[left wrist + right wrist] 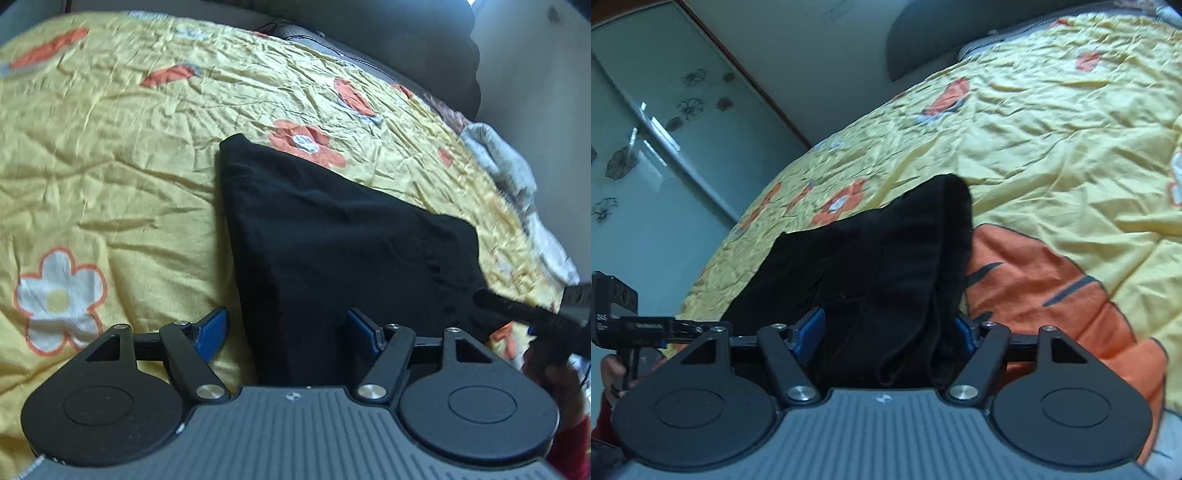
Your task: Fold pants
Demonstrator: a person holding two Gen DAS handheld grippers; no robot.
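Black pants [332, 240] lie folded on a yellow floral bedspread [110, 166]. My left gripper [286, 332] is open, its blue pads [212, 332] wide apart over the near left edge of the pants. In the right wrist view the pants [868, 266] run away from the camera. My right gripper [890, 332] is open, with the near end of the pants between its blue pads [810, 332]. The other gripper shows at the right edge of the left wrist view [535, 317] and at the left edge of the right wrist view [624, 314].
The bedspread [1052, 129] has a large orange patch [1052, 295] right of the pants. A grey headboard [406, 44] lies beyond the bed. A glass wardrobe door [646, 147] stands to the left. A crumpled light cloth [509, 162] lies at the bed's right edge.
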